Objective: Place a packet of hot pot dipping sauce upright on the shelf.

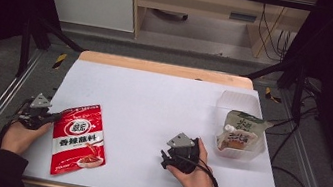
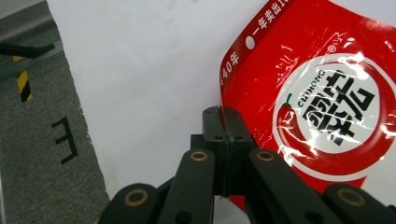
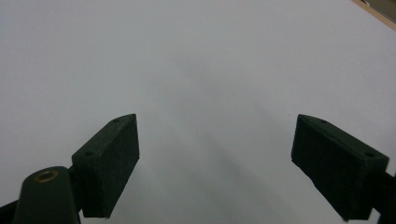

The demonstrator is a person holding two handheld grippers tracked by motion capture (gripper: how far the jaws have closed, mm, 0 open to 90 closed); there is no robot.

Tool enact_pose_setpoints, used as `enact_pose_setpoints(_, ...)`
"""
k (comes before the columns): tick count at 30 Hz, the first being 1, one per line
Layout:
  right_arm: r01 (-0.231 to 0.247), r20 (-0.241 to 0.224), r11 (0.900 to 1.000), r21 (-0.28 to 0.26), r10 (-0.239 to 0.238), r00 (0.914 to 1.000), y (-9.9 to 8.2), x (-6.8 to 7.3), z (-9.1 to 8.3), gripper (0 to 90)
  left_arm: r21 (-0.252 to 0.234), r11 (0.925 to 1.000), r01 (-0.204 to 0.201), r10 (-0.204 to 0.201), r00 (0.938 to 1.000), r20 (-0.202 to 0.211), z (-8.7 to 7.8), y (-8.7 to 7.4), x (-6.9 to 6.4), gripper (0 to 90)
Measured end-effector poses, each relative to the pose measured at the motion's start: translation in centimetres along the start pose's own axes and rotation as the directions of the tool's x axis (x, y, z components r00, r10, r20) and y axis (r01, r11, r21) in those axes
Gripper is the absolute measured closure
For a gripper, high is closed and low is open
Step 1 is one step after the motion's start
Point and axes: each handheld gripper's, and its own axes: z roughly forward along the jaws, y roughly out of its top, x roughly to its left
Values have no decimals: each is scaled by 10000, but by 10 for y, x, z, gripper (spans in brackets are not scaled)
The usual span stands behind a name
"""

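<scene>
A red snack packet with a chilli logo lies flat near the table's front left. My left gripper reaches it from the left, held in a hand at the table's edge. In the left gripper view its jaws stand pressed together on the packet's left edge, which runs in between the pads. My right gripper rests in a hand at the front middle of the table. Its fingers stand wide apart over the bare white surface, nothing between them.
A clear plastic tub at the right side holds a green and white spouted pouch. The white table sheet ends at a wooden far edge. Black frame bars and cables run around the table.
</scene>
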Motion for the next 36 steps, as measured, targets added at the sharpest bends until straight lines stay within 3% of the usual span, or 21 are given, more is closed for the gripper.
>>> enact_pose_setpoints(6,10,44,10000,18,-10,10000,0,0,0,156,-446,9985,-301,298,9995,-75,-8,7,-5,900)
enact_pose_setpoints(12,19,58,10000,10,-19,10000,-1,-1,0,155,-1049,9917,-737,734,9973,-67,-19,19,-16,900)
enact_pose_setpoints(20,28,173,10000,36,-29,9998,-2,-3,-1,155,-1956,9706,-1399,1364,9902,-315,-35,41,-39,900)
enact_pose_setpoints(30,6,253,10000,33,-7,9997,-2,-3,-1,155,-2731,9467,-1710,1722,9849,-196,-45,68,-64,900)
enact_pose_setpoints(36,27,309,9999,99,-30,9995,-2,-4,0,154,-2814,9388,-1984,2061,9785,-23,-42,81,-76,900)
